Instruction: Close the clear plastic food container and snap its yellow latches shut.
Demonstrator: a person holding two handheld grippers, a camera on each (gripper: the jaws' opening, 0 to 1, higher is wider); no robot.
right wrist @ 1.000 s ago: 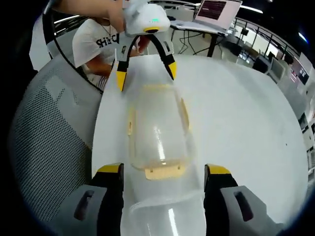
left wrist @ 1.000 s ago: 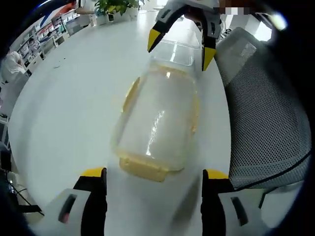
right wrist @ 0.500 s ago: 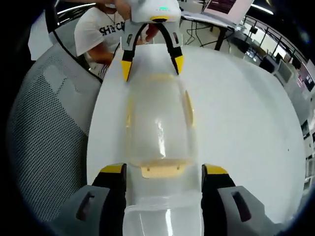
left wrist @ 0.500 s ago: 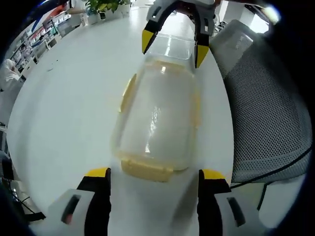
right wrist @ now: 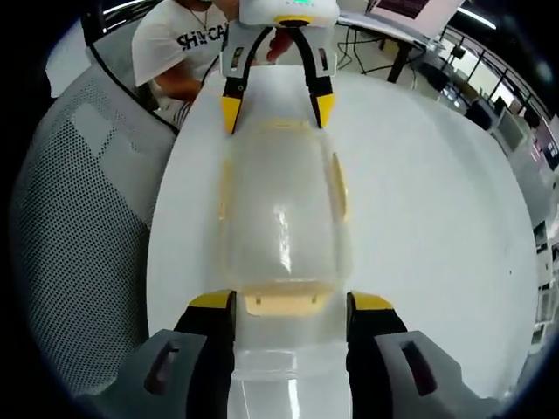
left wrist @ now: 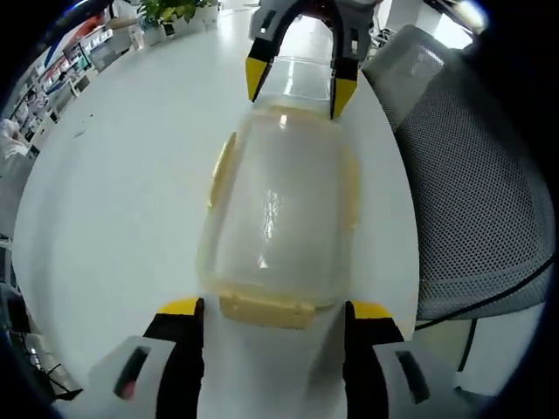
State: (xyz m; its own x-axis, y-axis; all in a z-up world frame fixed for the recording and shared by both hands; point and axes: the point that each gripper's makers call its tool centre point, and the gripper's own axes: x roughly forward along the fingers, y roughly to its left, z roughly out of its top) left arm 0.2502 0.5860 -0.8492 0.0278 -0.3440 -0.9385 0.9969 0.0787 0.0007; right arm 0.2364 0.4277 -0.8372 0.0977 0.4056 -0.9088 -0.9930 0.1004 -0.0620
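Observation:
The clear plastic container point(left wrist: 279, 205) lies lengthwise on the white table point(left wrist: 113, 175), with yellow latches along its sides and one yellow end latch point(left wrist: 266, 307) just ahead of my left gripper point(left wrist: 272, 312). That gripper is open, its yellow tips either side of the end latch. My right gripper point(left wrist: 295, 87) hangs open over the far end. In the right gripper view the container point(right wrist: 279, 214) runs away from me; my right gripper point(right wrist: 293, 304) is open around the near end latch point(right wrist: 284, 303), and the left gripper point(right wrist: 275, 109) straddles the far end. A clear plastic piece point(right wrist: 288, 384) lies between my right jaws.
A grey mesh chair point(left wrist: 472, 192) stands close against the table's edge point(right wrist: 79, 209). A person in a white T-shirt point(right wrist: 188, 39) is behind the left gripper. Plants point(left wrist: 175, 10) and shelves lie past the table's far side. The white table point(right wrist: 437, 201) stretches wide to the right.
Both grippers have come closer to the container's two ends, each still open. The container has stayed where it was on the table.

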